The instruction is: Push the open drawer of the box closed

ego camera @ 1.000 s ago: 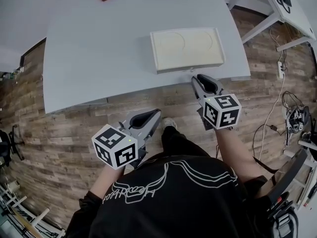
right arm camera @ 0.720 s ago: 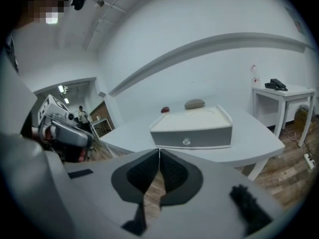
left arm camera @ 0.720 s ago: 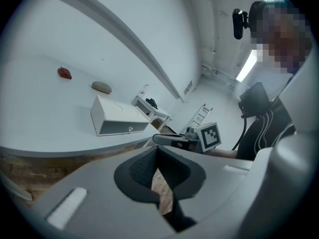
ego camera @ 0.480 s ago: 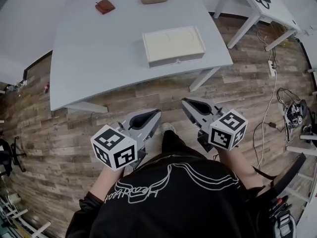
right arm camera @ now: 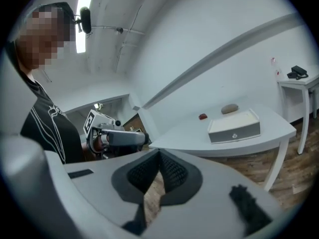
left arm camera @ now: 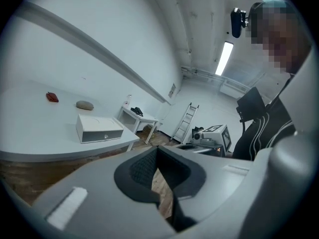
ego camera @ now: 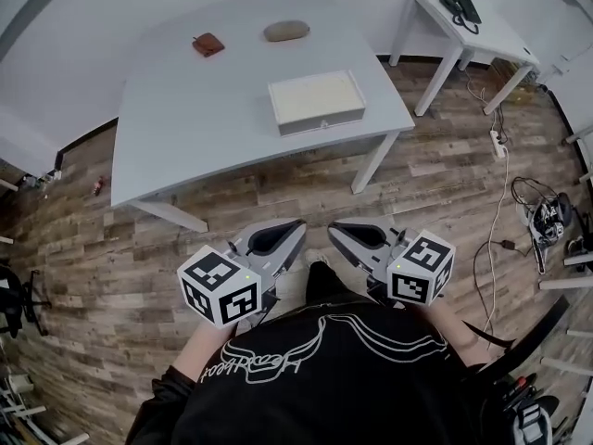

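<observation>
Well clear of box [ego camera: 316, 101]: left hand-held gripper [ego camera: 296, 227], right hand-held gripper [ego camera: 335, 228].

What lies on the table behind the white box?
A grey oval object right behind, a small reddish-brown object farther left, both apart from the box. What the shut drawer holds is hidden.

I am looking down on a pale grey table [ego camera: 185, 128] that is standing on a wood-plank floor [ego camera: 111, 267]. A small brown pouch [ego camera: 208, 44] and a grey oval lump [ego camera: 286, 31] are lying near its far edge, apart from each other. A small white side table [ego camera: 482, 26] is standing off to the right, carrying a black device [ego camera: 460, 8]. A white power strip [ego camera: 493, 143] is lying on the floor beside it. A ladder [left arm camera: 185, 121] is standing by the far wall.
</observation>
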Motion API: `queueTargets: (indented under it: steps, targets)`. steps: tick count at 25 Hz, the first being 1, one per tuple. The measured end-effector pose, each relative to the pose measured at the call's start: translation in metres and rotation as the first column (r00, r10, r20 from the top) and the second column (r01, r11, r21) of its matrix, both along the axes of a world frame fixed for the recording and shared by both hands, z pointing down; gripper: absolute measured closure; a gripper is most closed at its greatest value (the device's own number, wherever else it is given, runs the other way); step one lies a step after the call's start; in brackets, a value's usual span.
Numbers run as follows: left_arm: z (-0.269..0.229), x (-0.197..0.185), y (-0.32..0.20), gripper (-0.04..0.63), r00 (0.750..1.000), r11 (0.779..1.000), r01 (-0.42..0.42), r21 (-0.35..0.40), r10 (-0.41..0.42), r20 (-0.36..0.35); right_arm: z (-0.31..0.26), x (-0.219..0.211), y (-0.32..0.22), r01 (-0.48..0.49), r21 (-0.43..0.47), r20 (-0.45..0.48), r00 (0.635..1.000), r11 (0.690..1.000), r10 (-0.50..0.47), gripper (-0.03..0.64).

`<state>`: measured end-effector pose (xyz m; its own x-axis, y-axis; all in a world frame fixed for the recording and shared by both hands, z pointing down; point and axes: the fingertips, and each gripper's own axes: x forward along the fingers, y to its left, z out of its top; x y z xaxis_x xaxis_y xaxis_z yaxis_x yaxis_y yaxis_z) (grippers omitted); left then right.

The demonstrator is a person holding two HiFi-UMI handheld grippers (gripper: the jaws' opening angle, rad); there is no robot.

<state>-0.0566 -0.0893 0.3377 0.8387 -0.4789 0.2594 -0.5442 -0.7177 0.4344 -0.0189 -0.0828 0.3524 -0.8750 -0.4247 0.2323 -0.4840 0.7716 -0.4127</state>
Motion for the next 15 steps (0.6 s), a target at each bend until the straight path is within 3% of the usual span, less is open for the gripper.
queueTargets:
  steps: [15]
  targets:
    - [-0.005, 0.003, 0.015, 0.589, 1.0, 1.0, -0.013, 0.006, 0.013, 0.003, -0.001, -0.001, 0.016, -0.001, -0.002, -0.004, 1.0, 1.0, 0.001, 0.609]
